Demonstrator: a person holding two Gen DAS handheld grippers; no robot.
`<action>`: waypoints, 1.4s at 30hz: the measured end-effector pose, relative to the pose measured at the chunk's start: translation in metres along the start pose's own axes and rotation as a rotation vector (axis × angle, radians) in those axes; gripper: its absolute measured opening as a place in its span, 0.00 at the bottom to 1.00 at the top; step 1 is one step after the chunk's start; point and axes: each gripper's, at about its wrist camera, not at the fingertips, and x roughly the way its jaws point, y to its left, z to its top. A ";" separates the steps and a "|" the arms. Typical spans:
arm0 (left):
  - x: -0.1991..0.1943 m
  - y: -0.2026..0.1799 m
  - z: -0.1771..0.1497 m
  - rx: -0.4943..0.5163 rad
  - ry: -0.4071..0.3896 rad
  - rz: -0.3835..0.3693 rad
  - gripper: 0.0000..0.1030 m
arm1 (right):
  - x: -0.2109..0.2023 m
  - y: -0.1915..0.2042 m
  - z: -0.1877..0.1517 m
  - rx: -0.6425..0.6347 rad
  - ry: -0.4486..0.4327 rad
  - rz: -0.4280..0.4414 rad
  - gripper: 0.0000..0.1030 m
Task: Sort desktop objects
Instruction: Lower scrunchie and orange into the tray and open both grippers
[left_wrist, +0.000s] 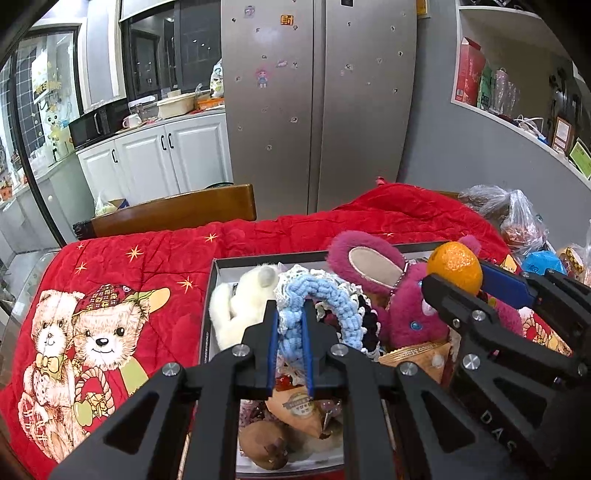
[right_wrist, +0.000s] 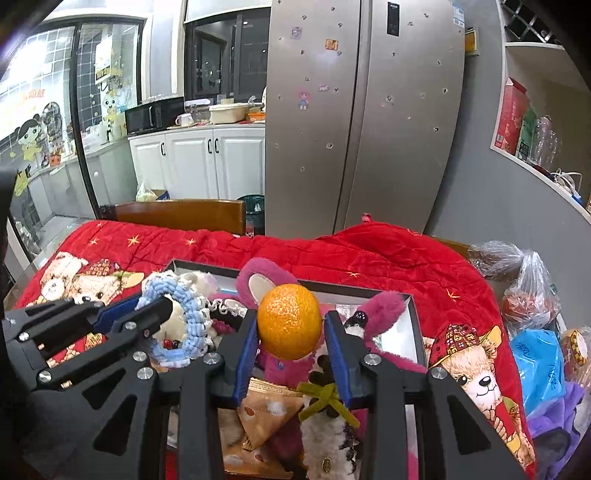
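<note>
My left gripper (left_wrist: 290, 314) is shut on a blue and white crocheted ring (left_wrist: 325, 295) above a dark-rimmed box (left_wrist: 258, 258) full of toys. My right gripper (right_wrist: 291, 321) is shut on an orange (right_wrist: 289, 321) over the same box (right_wrist: 413, 321); the orange also shows in the left wrist view (left_wrist: 456, 267). The crocheted ring (right_wrist: 184, 306) and left gripper (right_wrist: 122, 314) appear at the left of the right wrist view. A pink plush toy (left_wrist: 399, 302) and a white plush (left_wrist: 243, 299) lie in the box.
A red quilt with teddy bears (left_wrist: 110, 295) covers the table. Plastic bags (right_wrist: 528, 288) and a blue packet (right_wrist: 539, 362) lie at the right. A wooden chair back (left_wrist: 177, 210) stands behind the table, with a fridge (left_wrist: 317, 110) beyond.
</note>
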 end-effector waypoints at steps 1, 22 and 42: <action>0.000 0.000 0.000 0.002 0.000 -0.001 0.12 | 0.001 0.000 0.000 0.002 0.002 0.000 0.35; 0.005 0.002 0.001 0.040 -0.006 0.104 0.50 | 0.001 -0.001 -0.001 -0.011 -0.017 -0.057 0.56; 0.007 0.000 -0.001 0.058 -0.004 0.110 0.76 | -0.011 0.000 0.002 -0.004 -0.046 -0.079 0.80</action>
